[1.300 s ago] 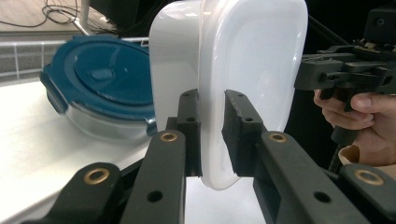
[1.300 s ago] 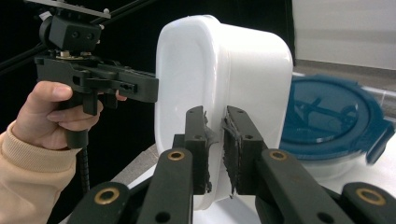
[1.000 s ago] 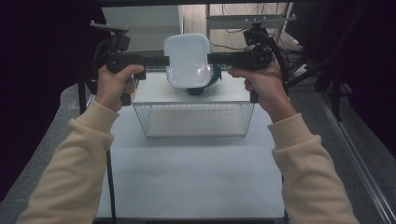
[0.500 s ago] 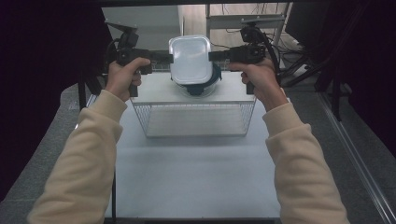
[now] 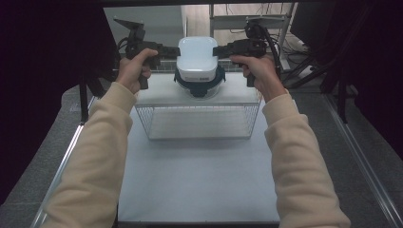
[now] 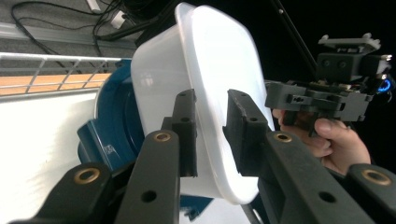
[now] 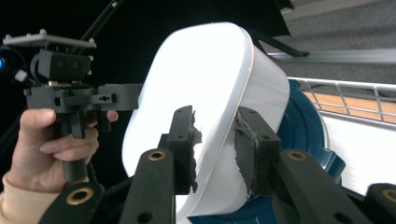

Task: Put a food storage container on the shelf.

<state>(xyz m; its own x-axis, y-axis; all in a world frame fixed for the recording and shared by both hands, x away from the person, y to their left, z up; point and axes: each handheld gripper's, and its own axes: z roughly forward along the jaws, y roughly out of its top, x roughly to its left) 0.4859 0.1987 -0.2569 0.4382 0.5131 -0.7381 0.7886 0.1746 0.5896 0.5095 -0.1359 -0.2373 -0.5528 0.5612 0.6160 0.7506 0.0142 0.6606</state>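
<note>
High view: white tub (image 5: 197, 57) sits upside down, base up, on a dark blue bowl-like piece (image 5: 198, 85) on the shelf top (image 5: 157, 92) of a wire rack standing on the table (image 5: 199, 190). Left hand-held gripper (image 5: 172, 50) and right hand-held gripper (image 5: 220, 50) meet it from opposite sides, a two-sided grab to keep it level. Long axis looks front-to-back.

Left gripper view: jaws straddle the tub's rim (image 6: 212, 116), wall between them; they have just been opening, gaps showing, so no longer clamping.

Right gripper view: same on the far rim (image 7: 219, 135), jaws just opened, loose around the wall. Likely a release; tub rests on the blue piece.
</note>
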